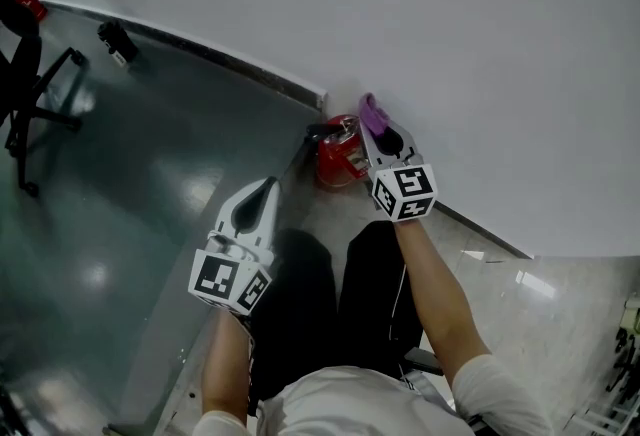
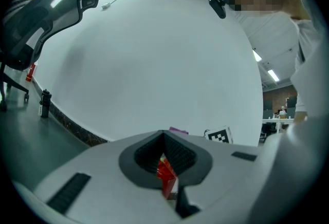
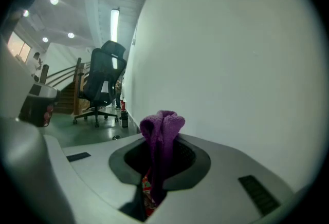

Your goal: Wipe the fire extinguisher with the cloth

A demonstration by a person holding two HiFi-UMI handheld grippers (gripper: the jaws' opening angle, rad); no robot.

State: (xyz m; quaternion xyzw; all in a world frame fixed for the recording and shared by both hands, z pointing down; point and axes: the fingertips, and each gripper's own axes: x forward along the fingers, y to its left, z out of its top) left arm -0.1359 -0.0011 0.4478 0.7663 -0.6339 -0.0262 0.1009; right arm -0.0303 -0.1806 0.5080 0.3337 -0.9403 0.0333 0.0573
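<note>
Grey glossy floor (image 1: pixel 130 184) is meeting a white wall (image 1: pixel 450 44) along a dark skirting, and the red fire extinguisher (image 1: pixel 338 156) is standing at the wall's foot near the middle of the frame, with an office chair (image 1: pixel 25 74) sitting at the upper left. Just right of the extinguisher, the right gripper (image 1: pixel 380 129) is clamping the purple cloth (image 3: pixel 160 133), which is bunching up above its closed jaws. Lower left of it, the left gripper (image 1: pixel 266 186) is pointing toward the extinguisher with its jaws pressed together on nothing, red showing through the slit between them
</note>
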